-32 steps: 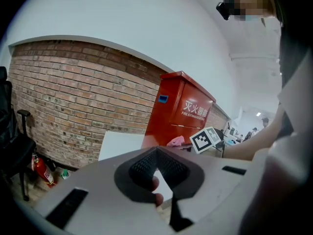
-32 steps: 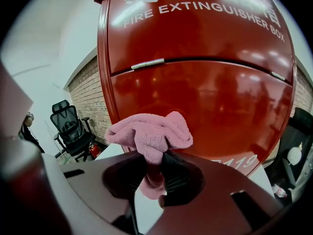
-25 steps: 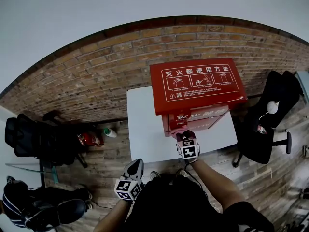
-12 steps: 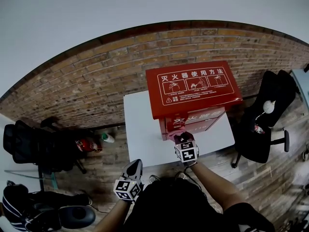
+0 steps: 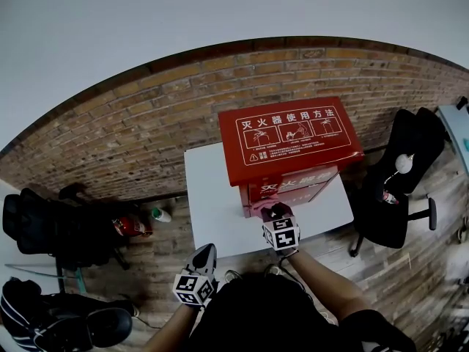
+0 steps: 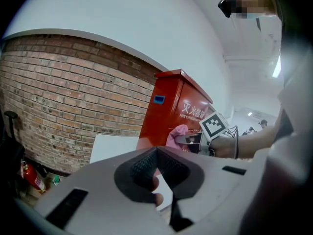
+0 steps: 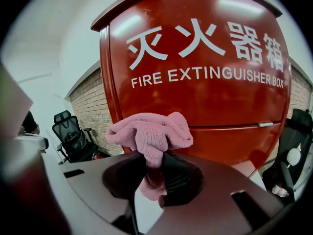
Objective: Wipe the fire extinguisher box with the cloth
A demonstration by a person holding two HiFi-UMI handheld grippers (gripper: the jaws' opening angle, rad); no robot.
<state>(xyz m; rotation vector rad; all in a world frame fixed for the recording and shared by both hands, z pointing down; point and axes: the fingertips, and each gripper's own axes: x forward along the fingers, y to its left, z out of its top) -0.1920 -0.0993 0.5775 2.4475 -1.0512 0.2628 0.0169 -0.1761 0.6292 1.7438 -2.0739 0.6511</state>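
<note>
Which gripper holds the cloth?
The right gripper, jaws shut on the pink cloth near the box; the left gripper is shut and empty.

I am working two pale grey, smooth-shelled plastic grippers. The left gripper is showing dark ribbed rubber pads set in a black hollow, with narrow dark slots cut into its shell. The right gripper is showing the same grey shell, black hollow and slots. Each one is carrying a white cube with black square markers. A thin black cable is looping round the right wrist. The person is wearing a black short-sleeved top.
</note>
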